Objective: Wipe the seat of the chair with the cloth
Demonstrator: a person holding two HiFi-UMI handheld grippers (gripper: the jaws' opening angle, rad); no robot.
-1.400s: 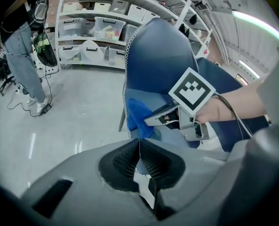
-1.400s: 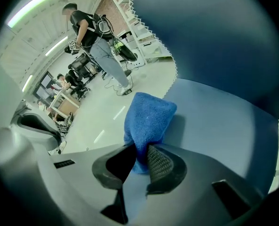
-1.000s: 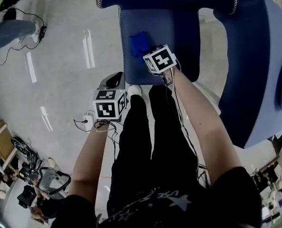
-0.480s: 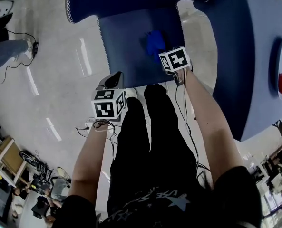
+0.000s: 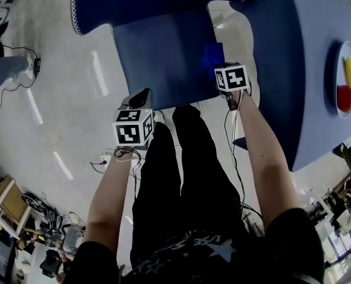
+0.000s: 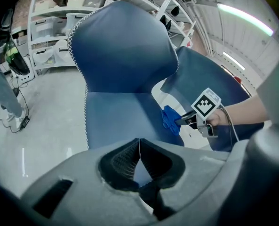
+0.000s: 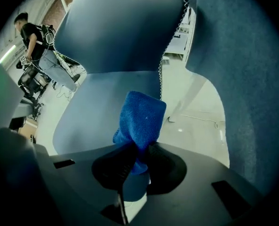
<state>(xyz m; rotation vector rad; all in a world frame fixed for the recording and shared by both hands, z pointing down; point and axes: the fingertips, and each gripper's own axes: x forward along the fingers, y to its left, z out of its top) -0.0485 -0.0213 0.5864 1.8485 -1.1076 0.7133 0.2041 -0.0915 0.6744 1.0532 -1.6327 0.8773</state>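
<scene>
The blue chair seat [image 5: 157, 58] lies ahead of my legs, its backrest [image 6: 125, 51] rising behind it. My right gripper [image 5: 221, 70] is shut on a bright blue cloth [image 5: 212, 57] at the seat's right edge. In the right gripper view the cloth [image 7: 141, 117] sticks up out of the jaws, with the seat [image 7: 97, 107] to its left. The left gripper view shows the cloth [image 6: 170, 120] by the seat's front right corner. My left gripper [image 5: 138, 99] hangs shut and empty off the seat's front left corner, its jaws [image 6: 139, 145] pressed together.
A blue table [image 5: 293, 70] stands close on the right, bearing a plate [image 5: 334, 93] with a banana and a red fruit. Cables [image 5: 9, 105] trail over the grey floor at left. A person [image 7: 31, 36] stands far off, and shelves [image 6: 50, 27] line the back.
My right gripper has carried the cloth rightward across the seat, from its middle to its right edge. The left gripper has stayed near the front left corner.
</scene>
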